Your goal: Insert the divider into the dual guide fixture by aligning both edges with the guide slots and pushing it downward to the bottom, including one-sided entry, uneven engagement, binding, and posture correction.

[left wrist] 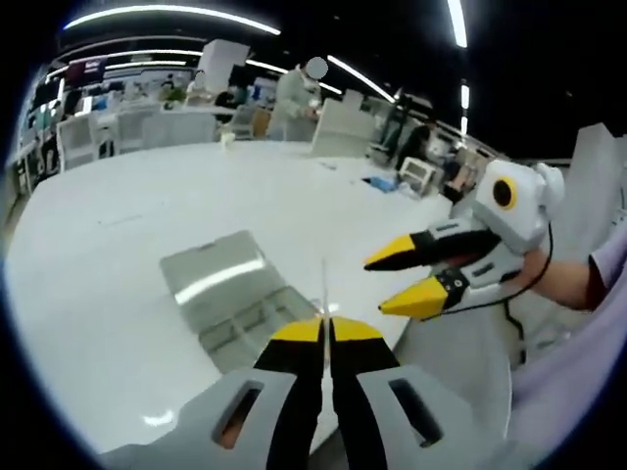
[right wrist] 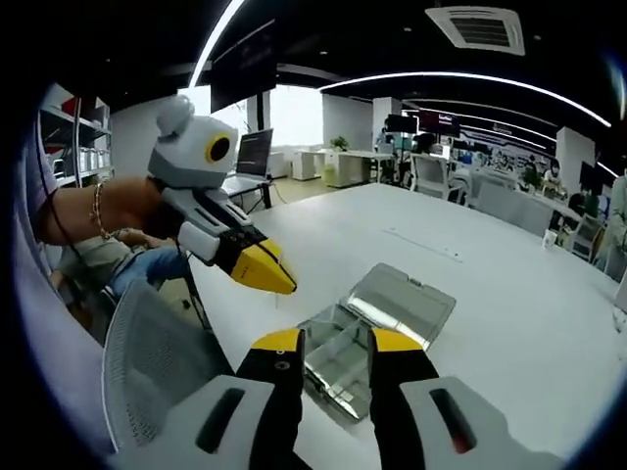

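Observation:
The guide fixture (left wrist: 257, 315) is a clear plastic box lying on the white table (left wrist: 118, 255), its lid (left wrist: 211, 272) folded open beside it. My left gripper (left wrist: 324, 329) is shut on a thin divider (left wrist: 324, 286), seen edge-on as a pale line rising from the yellow tips just above the box. My right gripper (left wrist: 378, 287) hovers open to the right of the divider, not touching it. In the right gripper view, my right gripper (right wrist: 338, 343) stands open over the fixture (right wrist: 345, 364) and its lid (right wrist: 404, 299). The left gripper (right wrist: 272, 277) hangs at the left there.
A grey mesh chair (right wrist: 157, 362) stands at the table's near edge, close to the person's hand (right wrist: 108, 208). The table's edge (left wrist: 460, 343) runs close to the fixture. Desks, chairs and people fill the far background.

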The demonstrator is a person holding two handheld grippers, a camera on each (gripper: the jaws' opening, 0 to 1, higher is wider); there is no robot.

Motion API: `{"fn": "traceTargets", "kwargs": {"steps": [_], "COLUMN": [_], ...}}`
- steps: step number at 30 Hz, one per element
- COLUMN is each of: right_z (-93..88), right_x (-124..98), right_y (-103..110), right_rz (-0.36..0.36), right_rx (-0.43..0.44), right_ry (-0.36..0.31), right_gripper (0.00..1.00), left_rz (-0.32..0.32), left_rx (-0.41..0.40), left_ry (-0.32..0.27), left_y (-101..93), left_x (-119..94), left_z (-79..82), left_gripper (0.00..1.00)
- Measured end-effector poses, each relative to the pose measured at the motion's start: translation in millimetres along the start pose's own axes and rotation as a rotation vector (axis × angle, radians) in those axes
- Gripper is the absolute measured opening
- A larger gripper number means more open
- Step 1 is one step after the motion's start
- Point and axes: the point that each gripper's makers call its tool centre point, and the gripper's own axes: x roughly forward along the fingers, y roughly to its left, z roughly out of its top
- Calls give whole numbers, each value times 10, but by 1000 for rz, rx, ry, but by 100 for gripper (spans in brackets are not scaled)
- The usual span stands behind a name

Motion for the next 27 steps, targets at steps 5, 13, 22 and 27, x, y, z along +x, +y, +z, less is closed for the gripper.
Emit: {"fn": "traceTargets", "kwargs": {"steps": [5,13,22,27], "right_z": [6,60,180,183], "right_x": [-48,-112,-135,-108], "right_y": [-4,51,72,124], "right_rz": [53,136,198,245], "right_rx": [-68,-202,-324,-378], "right_ry": [31,89,125,157], "right_gripper": [22,22,21,20], "left_rz": [-25,-76,-126,-142], "left_rx": [53,124,202,246], "left_ry": [6,12,14,27], "left_y": [1,-79,-185,-181], "left_x": [18,57,92,102], "left_z": [-29,-42,-35,-82], "left_gripper": [0,0,0,0]}}
